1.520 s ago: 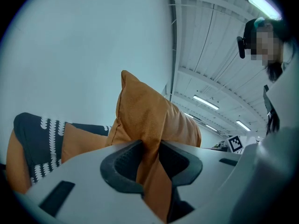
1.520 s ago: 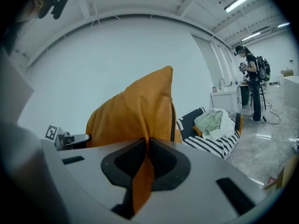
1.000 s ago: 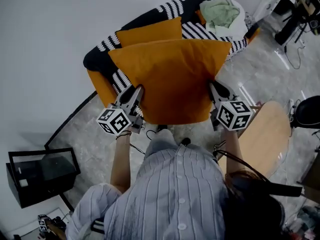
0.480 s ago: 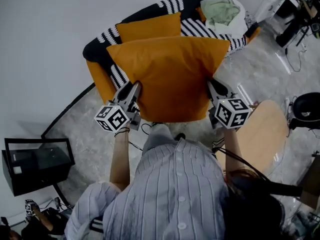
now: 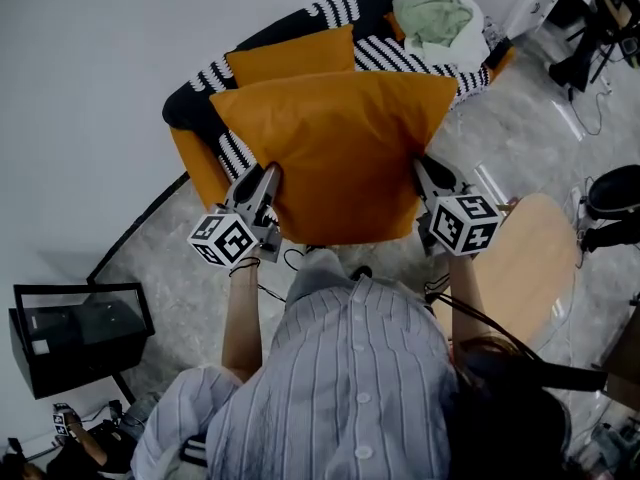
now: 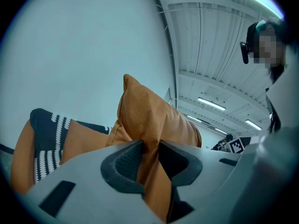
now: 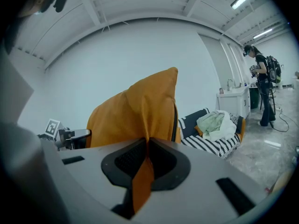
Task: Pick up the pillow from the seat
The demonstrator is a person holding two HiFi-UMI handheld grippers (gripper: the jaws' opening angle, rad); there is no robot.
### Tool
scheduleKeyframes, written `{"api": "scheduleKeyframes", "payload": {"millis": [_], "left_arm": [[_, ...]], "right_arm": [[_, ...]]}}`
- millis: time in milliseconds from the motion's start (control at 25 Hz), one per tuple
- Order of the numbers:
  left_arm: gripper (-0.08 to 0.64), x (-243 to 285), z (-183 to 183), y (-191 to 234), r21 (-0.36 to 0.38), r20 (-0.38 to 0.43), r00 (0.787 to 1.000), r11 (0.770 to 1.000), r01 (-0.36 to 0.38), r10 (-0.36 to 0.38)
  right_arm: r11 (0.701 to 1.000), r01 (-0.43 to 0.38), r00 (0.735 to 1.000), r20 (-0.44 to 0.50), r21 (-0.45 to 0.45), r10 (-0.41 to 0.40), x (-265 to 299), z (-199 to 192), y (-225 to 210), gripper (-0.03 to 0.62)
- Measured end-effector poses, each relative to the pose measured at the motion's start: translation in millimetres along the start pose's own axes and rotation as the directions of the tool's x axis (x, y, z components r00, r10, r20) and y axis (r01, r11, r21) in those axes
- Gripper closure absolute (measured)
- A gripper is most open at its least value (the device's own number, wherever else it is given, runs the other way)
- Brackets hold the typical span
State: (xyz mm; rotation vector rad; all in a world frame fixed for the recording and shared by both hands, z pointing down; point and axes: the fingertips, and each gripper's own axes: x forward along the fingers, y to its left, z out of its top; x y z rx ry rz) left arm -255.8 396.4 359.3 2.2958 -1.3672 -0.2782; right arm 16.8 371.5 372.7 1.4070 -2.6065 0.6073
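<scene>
The orange pillow (image 5: 340, 158) looks lifted off the seat (image 5: 195, 163), held spread in front of the person, with its far edge over the striped throw (image 5: 400, 60). It seems light and soft, plump in the middle and slack at the rim, so the side edges are the natural places to pinch it. The left gripper (image 5: 266, 175) has its jaws squeezed on a thick fold of the cover, a little apart around the cloth. The right gripper (image 5: 421, 167) is closed almost tight on a thin flap at the opposite edge. Cloth that loose could slide out of the thinner grip if the two pull apart too hard. A second orange cushion (image 5: 290, 56) leans on the backrest behind, and a pale green cloth (image 5: 435, 18) is heaped at the far end. The wall (image 5: 90, 68) runs close behind the seat, and a round wooden table (image 5: 540, 268) stands near the person's right. I'd say the bare floor (image 5: 170, 258) beside the person gives the freest way back.
</scene>
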Motion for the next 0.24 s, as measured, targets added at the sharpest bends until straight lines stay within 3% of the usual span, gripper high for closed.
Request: {"api": "scheduleKeyframes", "payload": {"millis": [240], "left_arm": [[0.445, 5.3, 0.0, -7.1, 0.007, 0.004, 1.000, 1.000, 0.010, -0.010]], "right_arm": [[1.000, 0.006, 1.000, 0.016, 0.001, -0.006, -6.2, 3.1, -6.3, 0.554]]}}
